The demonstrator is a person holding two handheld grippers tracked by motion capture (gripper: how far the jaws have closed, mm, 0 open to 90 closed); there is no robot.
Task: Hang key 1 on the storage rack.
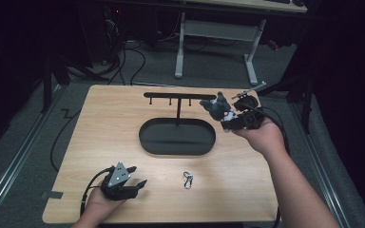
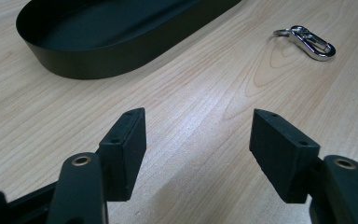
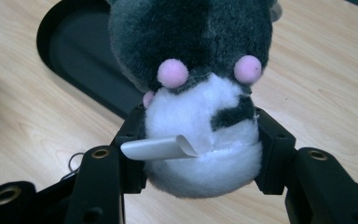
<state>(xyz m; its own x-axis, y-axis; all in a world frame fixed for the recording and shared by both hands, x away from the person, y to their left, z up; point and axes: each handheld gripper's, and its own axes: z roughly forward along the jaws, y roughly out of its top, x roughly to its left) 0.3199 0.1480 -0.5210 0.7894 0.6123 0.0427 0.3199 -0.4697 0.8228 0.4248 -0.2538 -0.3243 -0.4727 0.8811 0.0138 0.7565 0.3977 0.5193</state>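
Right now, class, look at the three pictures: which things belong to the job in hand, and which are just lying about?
In the job:
- plush toy, gripped by the right gripper
- hook stand with its black tray, just beside the toy

Lying about:
- carabiner clip, loose on the table
- left gripper, jaws open, holding nothing

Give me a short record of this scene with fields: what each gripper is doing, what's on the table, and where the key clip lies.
right gripper: shut on the grey and white plush toy with pink dots, held above the table by the stand's right end
left gripper: open, nothing between its jaws, low over the light wooden table
black oval metal tray: mid table, bearing a black T-shaped hook stand
silver metal carabiner clip: on bare wood, in front of the tray, right of the left gripper
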